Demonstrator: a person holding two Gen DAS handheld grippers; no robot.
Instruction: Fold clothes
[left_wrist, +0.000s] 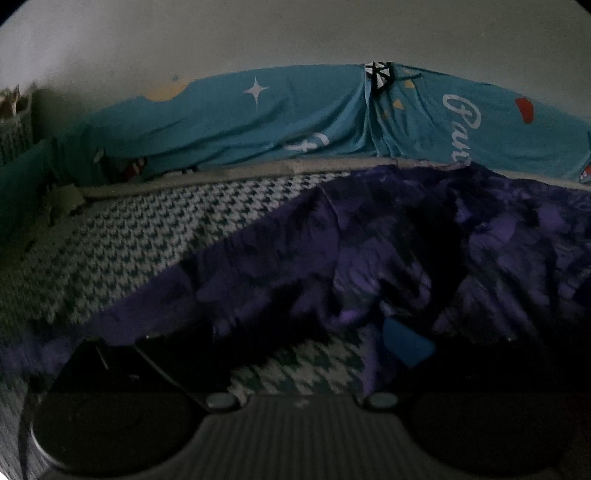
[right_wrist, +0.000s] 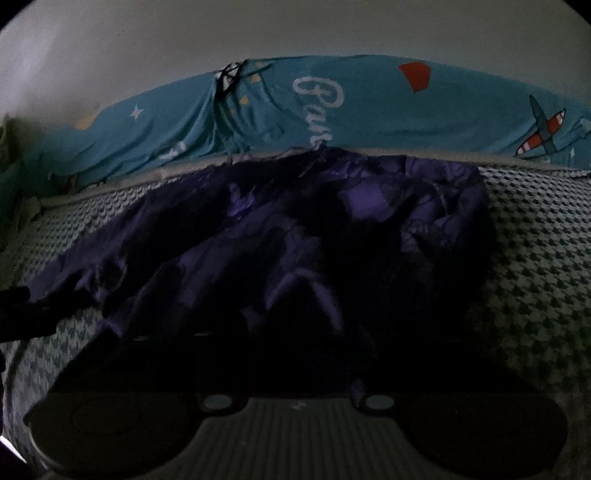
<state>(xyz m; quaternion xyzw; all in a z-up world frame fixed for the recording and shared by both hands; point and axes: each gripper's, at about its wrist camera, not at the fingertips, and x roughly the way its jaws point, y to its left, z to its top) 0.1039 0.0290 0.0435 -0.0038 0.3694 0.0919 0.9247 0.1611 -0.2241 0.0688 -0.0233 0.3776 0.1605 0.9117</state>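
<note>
A dark purple patterned garment (left_wrist: 388, 240) lies crumpled on a green-and-white houndstooth bedspread (left_wrist: 122, 251). My left gripper (left_wrist: 277, 350) hovers at the garment's near edge, open. Its blue right pad (left_wrist: 406, 343) sits just by the cloth's hem, and bedspread shows between the fingers. In the right wrist view the same garment (right_wrist: 295, 229) fills the middle. My right gripper (right_wrist: 295, 354) is low over its near part, its fingers dark and wide apart. Cloth lies in the shadow between them, and I see no pinch on it.
A teal sheet (left_wrist: 258, 122) printed with stars, lettering and a plane (right_wrist: 543, 129) hangs along the pale wall behind the bed. A woven basket (left_wrist: 14, 122) stands at the far left. Bare bedspread (right_wrist: 543, 240) lies right of the garment. A dark shape (right_wrist: 18, 310) pokes in from the left.
</note>
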